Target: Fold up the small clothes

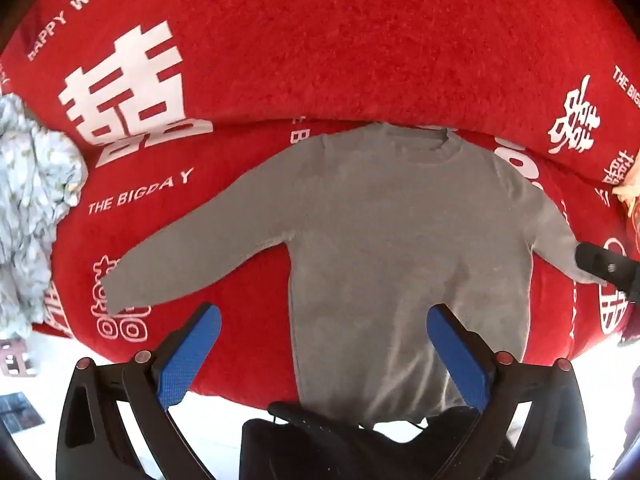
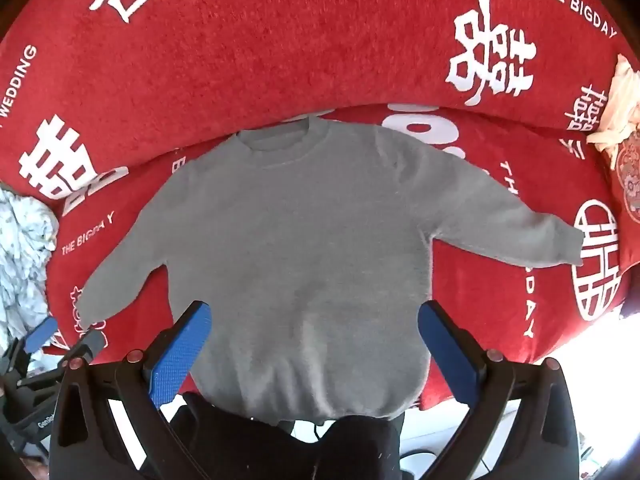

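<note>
Item: grey sweater point(image 1: 400, 248), long-sleeved, round neck. It lies flat and face up in the middle of both wrist views, neck toward the top of the frame, hem toward the bottom, both sleeves spread out and slanting down to left and right. The hem hangs just over the front edge of the covered surface.

Support: red cover point(image 1: 320, 48) with white double-happiness characters and the printed words "THE BIGDAY" and "HAPPY WEDDING". It drapes a seat and a raised back that fills the top half of each view.

Left gripper point(image 1: 324, 344): lower centre of the left wrist view, blue-padded fingers point(image 1: 188, 356) spread wide, nothing between them, hanging above the sweater's lower left part and the cover beside it, not touching the cloth.

Right gripper point(image 2: 314, 348): lower centre of the right wrist view, jaws likewise spread wide and holding nothing, above the sweater's lower body near the hem.

Other items: pale floral cloth point(image 1: 28, 208), crumpled, at the left edge of both views. Cream and patterned fabric point(image 2: 620, 120) at the right edge of the right wrist view; what it is cannot be told. Dark clothing point(image 2: 280, 440) of the person at the bottom centre.
</note>
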